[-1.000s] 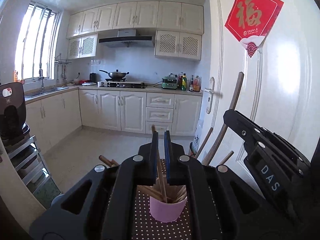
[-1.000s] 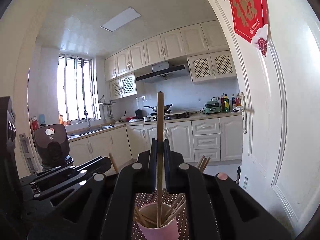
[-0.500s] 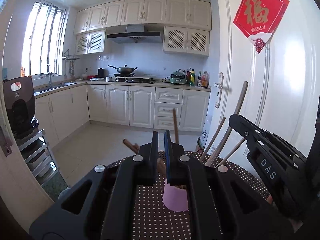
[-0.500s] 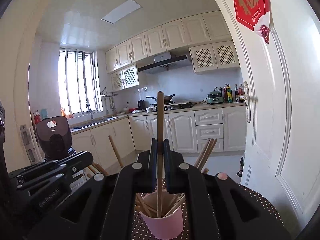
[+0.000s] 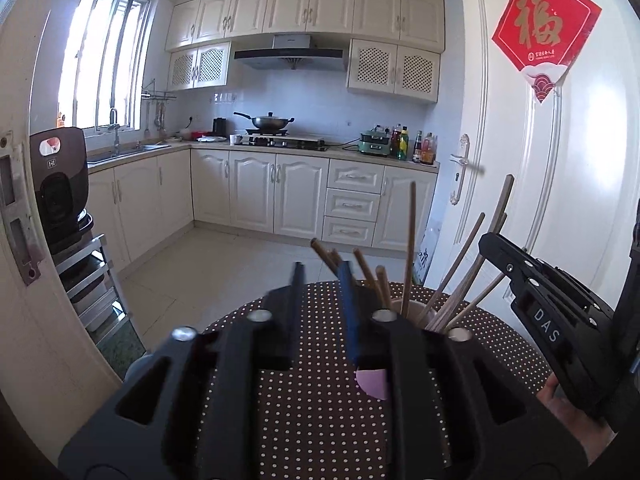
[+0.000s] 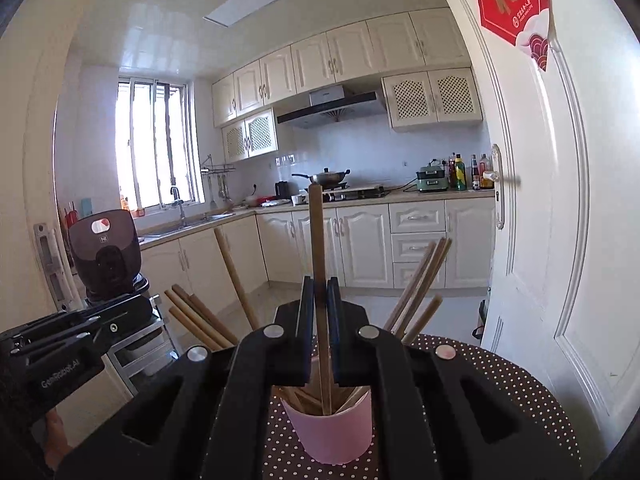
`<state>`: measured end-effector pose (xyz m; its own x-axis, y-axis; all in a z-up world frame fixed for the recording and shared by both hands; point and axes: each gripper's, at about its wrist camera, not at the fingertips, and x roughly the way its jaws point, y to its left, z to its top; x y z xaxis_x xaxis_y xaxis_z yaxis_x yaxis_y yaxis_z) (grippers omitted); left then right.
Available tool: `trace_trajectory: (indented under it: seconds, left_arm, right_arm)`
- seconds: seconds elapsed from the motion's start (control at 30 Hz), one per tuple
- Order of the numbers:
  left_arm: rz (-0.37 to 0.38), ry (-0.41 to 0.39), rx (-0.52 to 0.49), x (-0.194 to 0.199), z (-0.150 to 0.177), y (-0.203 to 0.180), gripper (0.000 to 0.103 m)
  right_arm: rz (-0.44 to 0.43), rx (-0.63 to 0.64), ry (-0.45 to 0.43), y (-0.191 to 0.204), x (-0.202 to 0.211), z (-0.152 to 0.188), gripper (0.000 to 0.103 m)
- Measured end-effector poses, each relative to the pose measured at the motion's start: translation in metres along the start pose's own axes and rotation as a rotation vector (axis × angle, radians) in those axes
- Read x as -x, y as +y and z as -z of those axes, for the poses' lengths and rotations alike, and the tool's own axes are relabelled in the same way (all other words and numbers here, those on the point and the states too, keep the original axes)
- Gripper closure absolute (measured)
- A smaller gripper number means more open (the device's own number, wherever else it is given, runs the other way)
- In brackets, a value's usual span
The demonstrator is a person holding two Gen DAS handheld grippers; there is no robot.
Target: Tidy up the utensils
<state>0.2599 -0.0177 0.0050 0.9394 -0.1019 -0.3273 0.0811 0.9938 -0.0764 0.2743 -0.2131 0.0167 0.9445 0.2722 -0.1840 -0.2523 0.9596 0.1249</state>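
Observation:
A pink cup (image 6: 332, 432) stands on the dotted round table (image 6: 516, 384) with several wooden chopsticks fanned out of it. My right gripper (image 6: 319, 292) is shut on one upright chopstick (image 6: 318, 240), whose lower end reaches down inside the cup. In the left wrist view the cup (image 5: 374, 384) shows only as a pink patch behind the gripper body. My left gripper (image 5: 322, 280) is to the left of the cup; its jaws are opening and nothing lies between them. The chopsticks (image 5: 410, 248) stand just right of its right finger. The right gripper's body (image 5: 552, 320) shows at the right edge.
A white door (image 5: 560, 184) with a red paper sign (image 5: 546, 26) is close on the right. A dark appliance (image 5: 60, 184) sits on a metal rack at the left. Kitchen cabinets and a stove with a wok (image 5: 270, 122) are across the tiled floor.
My left gripper let go of its chopstick, which now stands in the cup, and its jaws have parted as it drew back to the left. My right gripper has lowered its chopstick into the cup.

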Motion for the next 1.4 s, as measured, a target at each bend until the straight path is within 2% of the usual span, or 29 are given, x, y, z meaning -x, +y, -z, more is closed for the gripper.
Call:
trace_trajectory:
  seconds: [0.03,0.07,0.2,0.37,0.5,0.67,0.77,0.93,1.03,1.2,1.4]
  left_arm:
    - [-0.003,-0.004,0.0,0.001,0.001,0.001,0.058]
    - [-0.007,-0.009,-0.001,0.002,0.003,0.002,0.053]
    - [-0.026,0.003,-0.01,0.002,0.009,0.006,0.05]
    - [-0.037,0.011,-0.01,0.007,0.014,0.01,0.039]
    - [-0.053,0.004,-0.012,0.018,0.018,0.012,0.032]
    - [-0.055,-0.01,-0.005,0.038,0.024,0.016,0.025]
    - [-0.083,-0.032,-0.031,0.053,0.03,0.013,0.02]
    - [-0.078,-0.068,-0.03,0.086,0.042,0.012,0.015]
    - [-0.083,-0.094,-0.045,0.108,0.047,0.01,0.011]
    - [-0.084,-0.109,-0.063,0.138,0.057,0.008,0.01]
    - [-0.093,-0.125,-0.111,0.16,0.072,-0.003,0.009]
  right_arm:
    - [0.001,0.001,0.012,0.0,-0.003,0.002,0.097]
    - [0.003,0.002,0.017,0.001,-0.004,0.004,0.097]
    - [-0.004,-0.005,0.037,0.002,-0.005,0.006,0.096]
    - [-0.017,-0.012,0.057,0.007,0.002,0.007,0.094]
    - [-0.023,-0.014,0.056,0.011,0.015,0.008,0.082]
    - [-0.037,-0.006,0.071,0.018,0.037,0.01,0.072]
    - [-0.017,0.002,0.08,0.022,0.055,0.015,0.06]
    - [0.018,0.067,0.087,0.041,0.09,0.029,0.029]
    - [0.05,0.095,0.062,0.051,0.114,0.036,0.018]
    - [0.074,0.086,0.026,0.059,0.15,0.046,0.01]
    - [0.096,0.06,-0.016,0.062,0.183,0.056,0.008]
